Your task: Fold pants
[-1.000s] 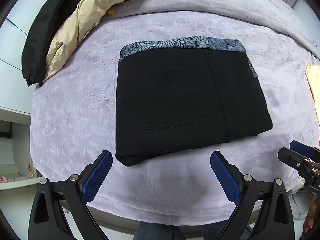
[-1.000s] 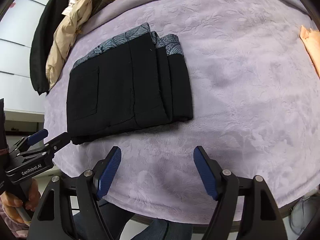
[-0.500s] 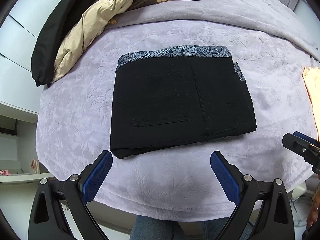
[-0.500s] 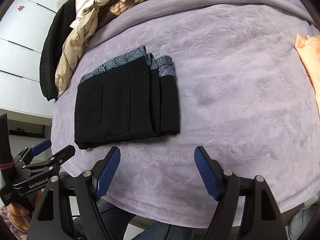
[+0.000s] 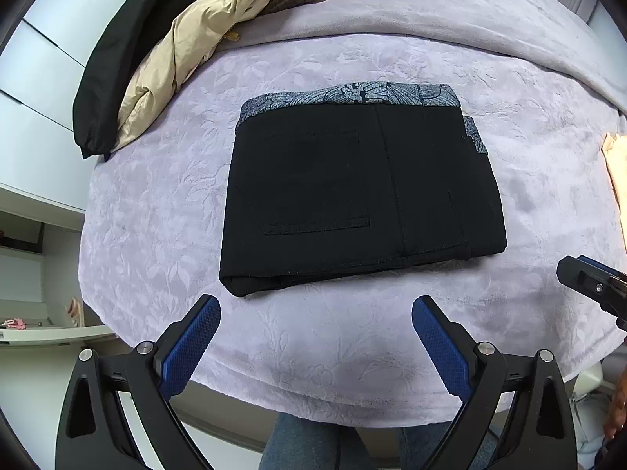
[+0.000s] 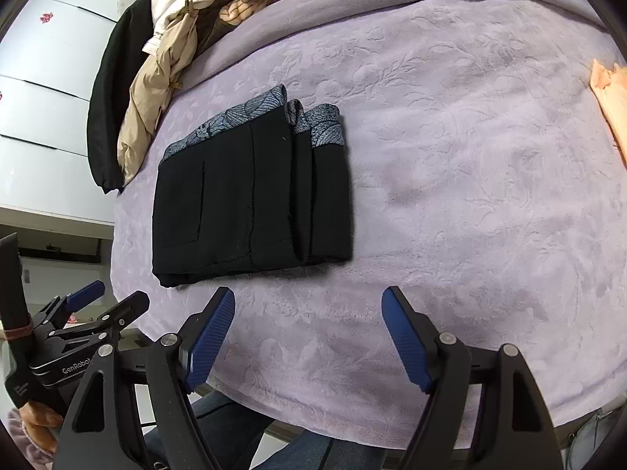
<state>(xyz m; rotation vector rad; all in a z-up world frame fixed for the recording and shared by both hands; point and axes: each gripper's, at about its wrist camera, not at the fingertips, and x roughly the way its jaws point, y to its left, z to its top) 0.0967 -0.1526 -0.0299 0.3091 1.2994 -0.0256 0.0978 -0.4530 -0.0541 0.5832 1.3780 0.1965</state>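
Note:
The black pants (image 5: 352, 192) lie folded into a compact rectangle on the lilac blanket, a grey patterned waistband along the far edge and a back pocket facing up. They also show in the right wrist view (image 6: 250, 203), left of centre. My left gripper (image 5: 315, 309) is open and empty, hovering just short of the pants' near edge. My right gripper (image 6: 309, 301) is open and empty, to the right of the pants and near the blanket's front edge. Each gripper shows at the edge of the other's view.
The lilac embossed blanket (image 5: 529, 156) covers a bed. A pile of clothes, with a beige jacket (image 5: 184, 51) and a black garment (image 5: 117, 58), lies at the far left. A peach cloth (image 6: 611, 94) lies at the right edge. White cabinets stand to the left.
Both grippers have pulled back and risen away from the folded pants, which now sit farther off in both views. The pants have not moved on the blanket.

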